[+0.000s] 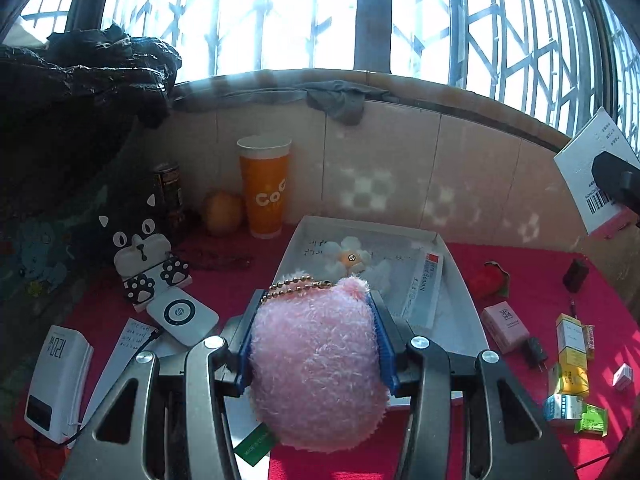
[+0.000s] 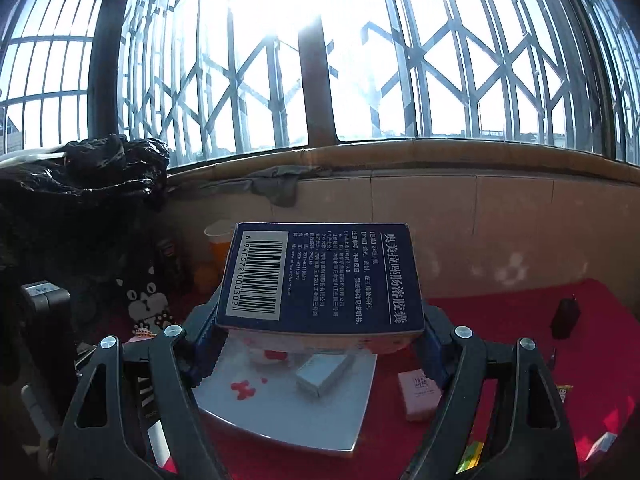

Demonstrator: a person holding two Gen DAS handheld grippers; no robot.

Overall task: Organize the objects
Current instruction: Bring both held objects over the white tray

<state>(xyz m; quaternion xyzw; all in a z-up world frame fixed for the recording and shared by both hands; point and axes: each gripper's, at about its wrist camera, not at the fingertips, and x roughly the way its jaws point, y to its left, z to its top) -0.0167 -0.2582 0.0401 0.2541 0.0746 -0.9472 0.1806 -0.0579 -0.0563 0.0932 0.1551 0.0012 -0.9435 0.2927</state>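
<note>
Your left gripper (image 1: 316, 344) is clamped on a pink plush (image 1: 316, 364) just above the near edge of the white tray (image 1: 466, 300), while your right gripper (image 2: 320, 320) holds a blue box (image 2: 324, 276) flat above that tray (image 2: 280, 412) on the red mat (image 2: 592, 352).

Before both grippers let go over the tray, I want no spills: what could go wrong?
The pink plush hangs off the tray's near edge and may fall outside it. The blue medicine box, high in the right gripper, could land on the small white box and slide off.
</note>
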